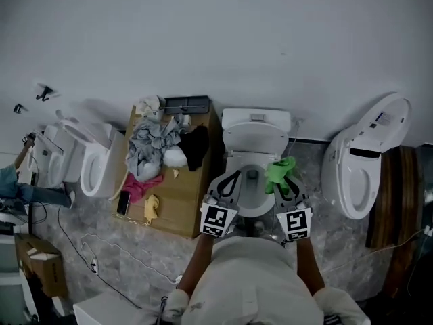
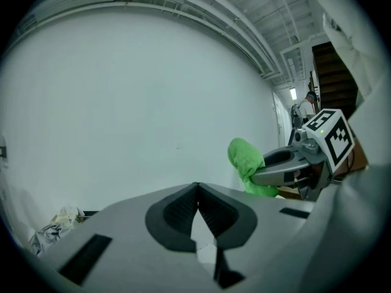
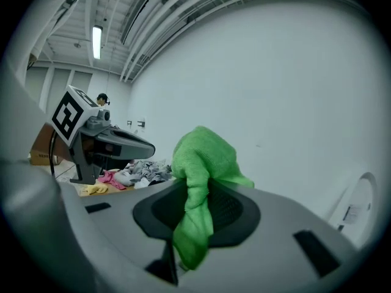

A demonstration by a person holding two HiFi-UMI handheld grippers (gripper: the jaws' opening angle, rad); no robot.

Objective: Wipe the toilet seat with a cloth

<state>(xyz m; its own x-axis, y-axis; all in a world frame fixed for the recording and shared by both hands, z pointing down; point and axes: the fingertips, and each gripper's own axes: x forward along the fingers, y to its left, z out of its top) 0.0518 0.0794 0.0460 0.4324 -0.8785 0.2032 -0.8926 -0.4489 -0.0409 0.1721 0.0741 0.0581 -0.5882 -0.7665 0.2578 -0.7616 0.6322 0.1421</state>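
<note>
Right tongs: the right tongs (image 3: 195, 191) are clamped on a bright green cloth (image 3: 204, 157), which bunches above the tips and hangs down between them in a strip.
Left tongs: the left tongs (image 2: 197, 185) are closed tip to tip with nothing in them; a narrow wedge of gap shows behind the tips.
Cloth, place: the head view sets the bright green cloth (image 1: 279, 170), held in the right tongs (image 1: 287, 179), above the right side of the white toilet seat (image 1: 237, 160). I cannot tell whether it touches the seat.
Head view alone: it shows the white tank (image 1: 256, 123) against the wall, the bowl beneath both tongs and the left tongs (image 1: 233, 177) over the bowl's left side. It also shows a low wooden bench (image 1: 183, 205) just left of the toilet.
Bench load: a heap of grey and white clothes (image 1: 152, 144), a black garment (image 1: 196, 146), a pink rag (image 1: 142, 185), a yellow rag (image 1: 151, 207) and a black phone (image 1: 123, 202).
Gripper views: both look along the tongs at the plain white wall (image 2: 122, 102); the seat lies outside them.
Left gripper view: it catches the right tongs (image 2: 261, 174) from the side, with the cloth (image 2: 244, 157) standing up past their tips.
Right gripper view: it catches the left tongs (image 3: 146, 146) at the left, with the clothes heap (image 3: 143, 171), pink rag (image 3: 110, 177) and yellow rag (image 3: 91, 189) behind them.
Second toilet: a white toilet with its lid raised (image 1: 362, 158) stands well right of the seat and shows at the right gripper view's edge (image 3: 360, 206).
</note>
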